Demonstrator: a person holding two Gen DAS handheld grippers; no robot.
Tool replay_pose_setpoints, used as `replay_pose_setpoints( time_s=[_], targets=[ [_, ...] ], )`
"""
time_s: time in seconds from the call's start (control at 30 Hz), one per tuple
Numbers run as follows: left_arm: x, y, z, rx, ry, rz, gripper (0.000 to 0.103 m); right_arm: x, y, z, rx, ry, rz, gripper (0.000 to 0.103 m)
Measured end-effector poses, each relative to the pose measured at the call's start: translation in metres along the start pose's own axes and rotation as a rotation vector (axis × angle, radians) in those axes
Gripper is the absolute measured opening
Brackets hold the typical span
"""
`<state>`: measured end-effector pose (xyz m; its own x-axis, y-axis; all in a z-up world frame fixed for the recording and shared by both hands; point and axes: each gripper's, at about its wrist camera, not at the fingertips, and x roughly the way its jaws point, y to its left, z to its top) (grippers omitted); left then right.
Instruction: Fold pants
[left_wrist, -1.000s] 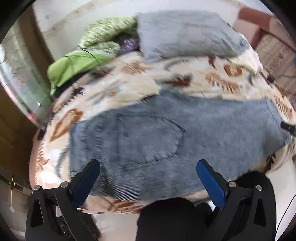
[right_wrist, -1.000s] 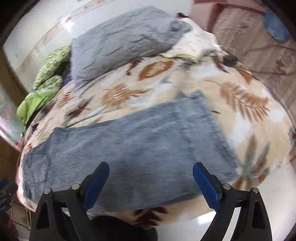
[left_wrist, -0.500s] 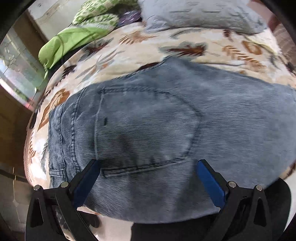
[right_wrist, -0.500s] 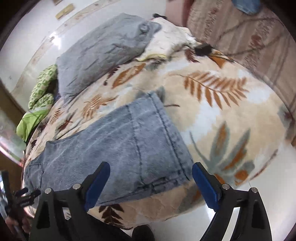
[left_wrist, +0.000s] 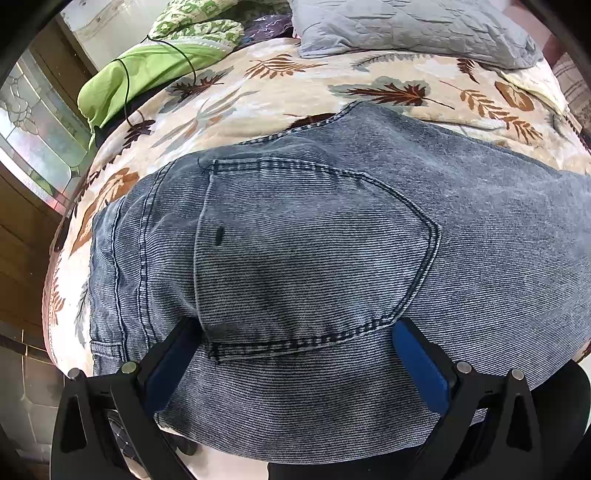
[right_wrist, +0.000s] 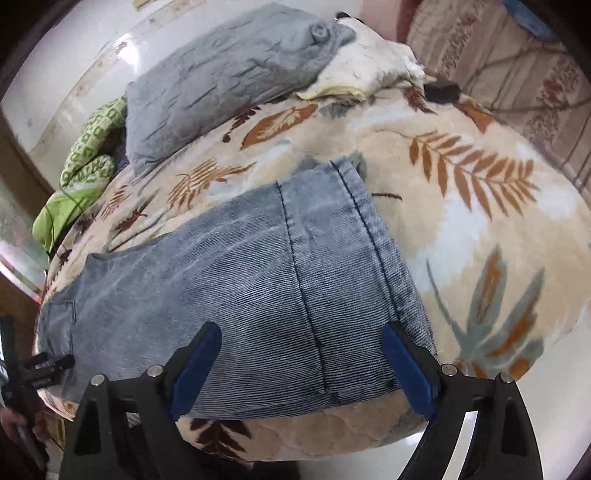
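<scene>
In the left wrist view we see the pants (left_wrist: 332, 258) lying flat on the bed blanket (left_wrist: 258, 85). They are blue jeans with thin ribbed lines in the cloth. A back pocket (left_wrist: 314, 254) with a pointy side and thick stitching faces up. The blanket looks soft and has brown and grey leaves on it. A puffy grey pillow (left_wrist: 406, 26) sits at the far end, cut off at the top. A green cloth (left_wrist: 147, 70) with a thin black cord lies at the far left. Our left gripper (left_wrist: 295, 328) is wide open, with its blue pads resting down on the jeans at both ends of the pocket's near edge.

In the right wrist view we see the leg end of the pants (right_wrist: 258, 288), with two dark seams and a hem. Our right gripper (right_wrist: 299, 332) is wide open above this end. We cannot tell if its pads touch the cloth. At the far left edge the other gripper and a hand are small and partly cut off.
</scene>
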<state>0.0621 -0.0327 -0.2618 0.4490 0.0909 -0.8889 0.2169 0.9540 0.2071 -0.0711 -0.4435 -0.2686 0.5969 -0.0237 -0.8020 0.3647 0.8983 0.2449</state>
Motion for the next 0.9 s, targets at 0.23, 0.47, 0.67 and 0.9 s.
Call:
replay_pose_setpoints(
  time_s=[0.23,0.47,0.67,0.9],
  targets=[
    [-0.008,0.022,-0.003,-0.075,-0.028,0.0,0.103,-0.001,0.017,0.011,-0.044,0.055,-0.08,0.09],
    [-0.025,0.067,-0.002,-0.149,-0.082,0.016,0.103,-0.003,0.072,0.027,-0.119,0.035,-0.036,0.091],
    [-0.015,0.097,-0.012,-0.182,-0.064,0.006,0.103,0.026,0.148,0.023,-0.223,0.102,0.04,0.091],
    [-0.004,0.101,-0.014,-0.161,-0.067,-0.046,0.103,0.057,0.208,0.012,-0.32,0.151,0.068,0.091]
  ],
)
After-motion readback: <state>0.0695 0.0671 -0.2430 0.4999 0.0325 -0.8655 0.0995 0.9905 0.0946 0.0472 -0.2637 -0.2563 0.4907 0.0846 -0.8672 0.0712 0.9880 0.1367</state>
